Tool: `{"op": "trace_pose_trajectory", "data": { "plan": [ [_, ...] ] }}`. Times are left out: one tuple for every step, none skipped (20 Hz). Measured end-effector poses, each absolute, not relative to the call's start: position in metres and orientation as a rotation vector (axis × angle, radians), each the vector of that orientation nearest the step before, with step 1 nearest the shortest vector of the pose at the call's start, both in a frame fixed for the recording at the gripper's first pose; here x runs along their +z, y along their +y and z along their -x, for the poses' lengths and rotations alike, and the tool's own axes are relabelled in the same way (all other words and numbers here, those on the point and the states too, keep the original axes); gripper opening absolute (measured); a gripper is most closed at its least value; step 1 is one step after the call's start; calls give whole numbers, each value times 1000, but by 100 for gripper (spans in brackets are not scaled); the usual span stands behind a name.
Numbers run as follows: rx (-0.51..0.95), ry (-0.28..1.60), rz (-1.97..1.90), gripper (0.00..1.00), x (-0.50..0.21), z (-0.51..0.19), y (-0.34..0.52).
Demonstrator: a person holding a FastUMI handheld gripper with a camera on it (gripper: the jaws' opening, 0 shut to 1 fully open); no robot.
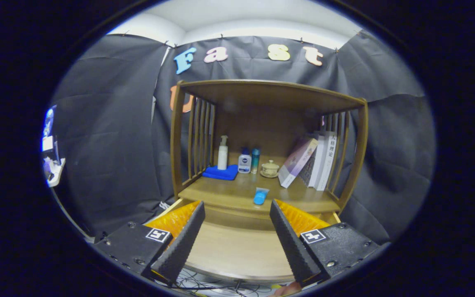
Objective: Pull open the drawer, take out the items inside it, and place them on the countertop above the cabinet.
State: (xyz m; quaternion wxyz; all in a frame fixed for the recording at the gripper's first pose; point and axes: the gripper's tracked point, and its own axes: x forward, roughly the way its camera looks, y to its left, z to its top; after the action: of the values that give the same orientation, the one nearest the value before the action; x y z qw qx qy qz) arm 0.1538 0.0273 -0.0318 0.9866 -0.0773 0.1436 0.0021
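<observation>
Jaws are spread wide with nothing between them, so the gripper (236, 235) is basically hanging empty over the pulled-out drawer (237, 251). Its fingers point straight ahead at the wooden cabinet (270, 93), level and centred, one finger each side of the drawer's bare light-wood bottom. Can't make out anything lying in the part of the drawer that shows.

Just beyond the fingertips, on the countertop (221, 192) near its front edge, a small blue tube (260, 195) lies flat. Further back there's a folded blue cloth (221, 173) with a white pump bottle (222, 153) on it, then a small white-and-blue bottle (244, 161), a slim teal bottle (255, 160) and a little lidded cup on a saucer (270, 168). Leaning books (309, 161) sit at the right against the slatted side.
</observation>
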Motion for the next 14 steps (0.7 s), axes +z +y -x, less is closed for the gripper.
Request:
{"op": "trace_pose_trajectory", "data": {
  "plan": [
    [7,282,163,100,-39,-144,30],
    [1,275,173,100,-47,-136,28],
    [-5,268,183,100,-54,-129,28],
    [-14,260,187,100,-61,-122,26],
    [-20,252,183,100,-67,-115,26],
    [-20,239,168,100,-71,-107,24],
    [-19,228,151,100,-76,-100,25],
    [-13,218,137,100,-83,-92,25],
    [-5,210,125,100,-90,-85,26],
    [-4,199,113,100,-98,-80,24],
    [-9,193,108,100,-106,-74,22],
    [-20,183,106,100,-114,-69,18],
    [-35,174,103,100,-120,-64,13],
    [-48,172,95,100,-127,-61,9]
  ]
}}
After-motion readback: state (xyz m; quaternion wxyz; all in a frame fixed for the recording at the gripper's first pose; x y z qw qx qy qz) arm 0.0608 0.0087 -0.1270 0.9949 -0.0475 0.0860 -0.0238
